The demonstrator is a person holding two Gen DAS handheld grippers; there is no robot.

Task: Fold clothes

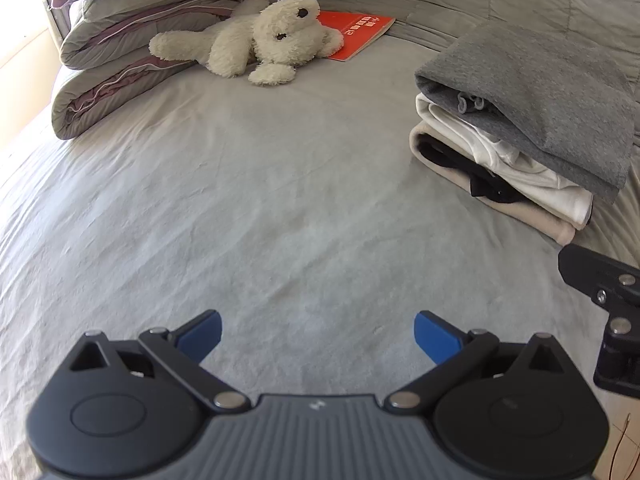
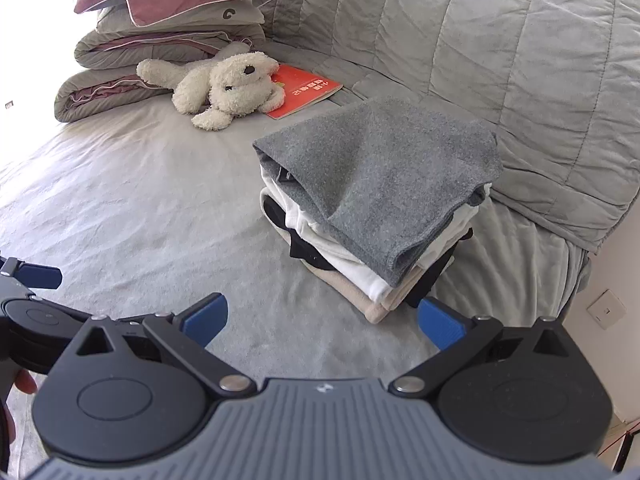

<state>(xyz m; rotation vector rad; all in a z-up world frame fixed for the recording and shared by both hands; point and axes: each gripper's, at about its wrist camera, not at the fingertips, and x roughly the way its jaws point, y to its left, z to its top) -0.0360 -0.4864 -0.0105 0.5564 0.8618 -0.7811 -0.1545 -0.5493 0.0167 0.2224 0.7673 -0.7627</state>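
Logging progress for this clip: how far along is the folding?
Done: a stack of folded clothes sits on the bed, a grey garment on top, white, black and beige layers under it. In hand: nothing; the left gripper and the right gripper are both open and empty over bare sheet. Left: no unfolded clothing shows in either view, so folding looks finished, or the next item lies out of frame.

white plush dog (image 1: 272, 40), red book (image 1: 358, 34), folded quilts (image 1: 120, 44), grey bedsheet (image 1: 240, 200)

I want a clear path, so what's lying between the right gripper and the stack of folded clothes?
Nothing but bare grey bedsheet. The right wrist view shows the open right gripper close to the stack of folded clothes, its right fingertip near the bottom beige layer.
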